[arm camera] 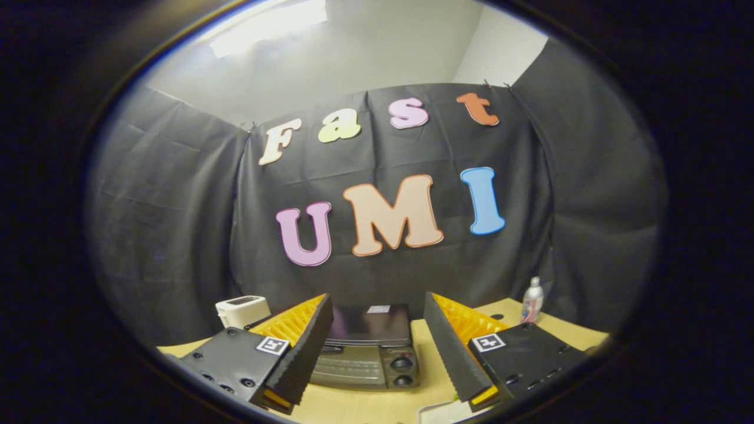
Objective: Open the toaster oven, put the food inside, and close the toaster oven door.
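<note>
The toaster oven (368, 344) is a dark box with a grey front and two knobs on its right side; its door looks closed. It stands on the wooden table (365, 403) between and beyond my fingers. My gripper (377, 306) is open, held above and in front of the oven, with nothing between the fingers. A white container edge (445, 412), with a hint of green in it, lies close below the right finger; what it holds is hidden.
A white boxy appliance (242, 311) stands on the table left of the oven, behind the left finger. A small spray bottle (532, 300) stands at the far right of the table near the black cloth wall.
</note>
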`<state>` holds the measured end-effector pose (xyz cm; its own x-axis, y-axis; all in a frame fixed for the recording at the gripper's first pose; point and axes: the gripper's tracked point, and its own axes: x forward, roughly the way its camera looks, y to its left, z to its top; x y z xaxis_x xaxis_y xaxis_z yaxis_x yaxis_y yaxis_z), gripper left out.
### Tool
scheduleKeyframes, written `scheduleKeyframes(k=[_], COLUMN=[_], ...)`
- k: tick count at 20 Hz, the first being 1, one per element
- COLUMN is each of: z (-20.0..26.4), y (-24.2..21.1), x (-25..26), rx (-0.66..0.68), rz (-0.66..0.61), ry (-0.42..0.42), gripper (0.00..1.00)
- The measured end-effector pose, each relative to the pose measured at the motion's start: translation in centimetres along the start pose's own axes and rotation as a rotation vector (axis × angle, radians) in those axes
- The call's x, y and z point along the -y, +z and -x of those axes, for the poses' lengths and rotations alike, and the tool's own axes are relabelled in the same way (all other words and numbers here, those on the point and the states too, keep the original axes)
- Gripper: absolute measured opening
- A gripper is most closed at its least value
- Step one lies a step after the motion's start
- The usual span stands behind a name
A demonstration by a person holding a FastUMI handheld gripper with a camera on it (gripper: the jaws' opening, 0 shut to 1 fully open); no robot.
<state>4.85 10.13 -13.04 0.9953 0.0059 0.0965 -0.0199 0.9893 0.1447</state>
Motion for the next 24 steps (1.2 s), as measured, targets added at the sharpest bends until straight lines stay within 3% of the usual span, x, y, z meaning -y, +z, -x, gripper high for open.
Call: scheduleKeyframes(k=[11, 17, 24], z=[-6.3, -8.0, -6.3], y=[-9.4, -13.5, -13.4], x=[-7.6, -9.0, -9.0], rx=[-0.026, -0.07, 0.013], rz=[0.014, 0.081, 0.031], ry=[0.039, 0.037, 0.059], gripper=[0.96, 0.96, 0.96])
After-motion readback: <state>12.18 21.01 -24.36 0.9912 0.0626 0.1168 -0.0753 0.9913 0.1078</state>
